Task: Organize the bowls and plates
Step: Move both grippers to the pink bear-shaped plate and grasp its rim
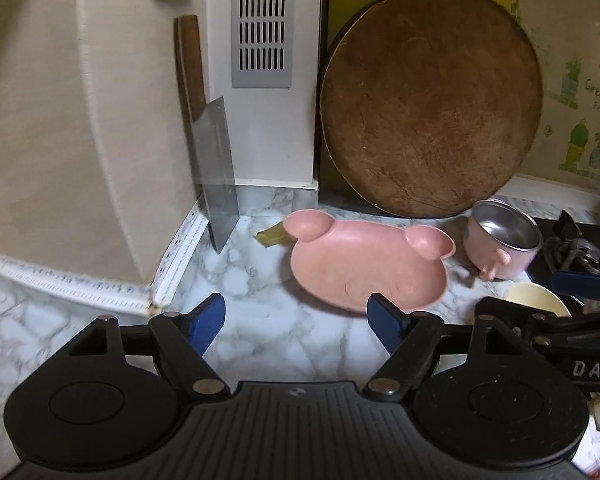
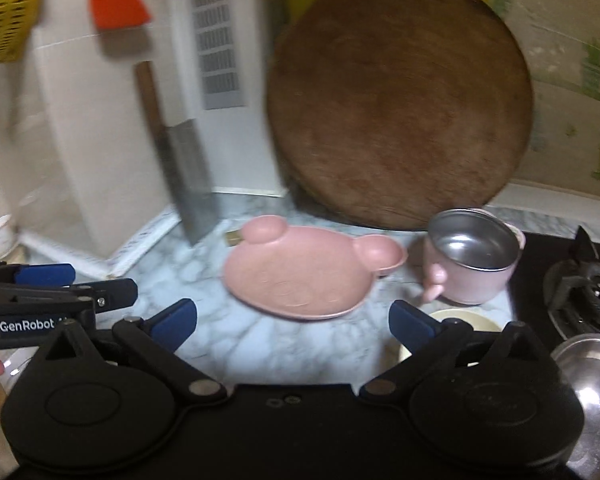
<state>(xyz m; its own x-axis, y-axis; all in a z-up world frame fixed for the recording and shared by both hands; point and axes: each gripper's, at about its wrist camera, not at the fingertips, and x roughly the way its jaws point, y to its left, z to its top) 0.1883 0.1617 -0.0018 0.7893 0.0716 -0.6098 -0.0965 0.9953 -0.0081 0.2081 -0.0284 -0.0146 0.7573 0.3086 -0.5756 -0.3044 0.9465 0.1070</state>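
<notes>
In the middle of both frames, on the marble counter (image 1: pixel 260 344), the pink bear-shaped plate (image 1: pixel 364 264) and pink steel-lined bowl (image 1: pixel 502 242) sit apart, unstacked, while the left gripper (image 1: pixel 296 320) and right gripper (image 2: pixel 292 320) gape empty, so sorting looks barely begun.

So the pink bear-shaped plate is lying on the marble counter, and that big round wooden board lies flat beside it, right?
Not quite. The round wooden board stands on edge, leaning against the wall behind the pink bear-shaped plate, which does lie on the marble counter. The left wrist view shows it.
</notes>
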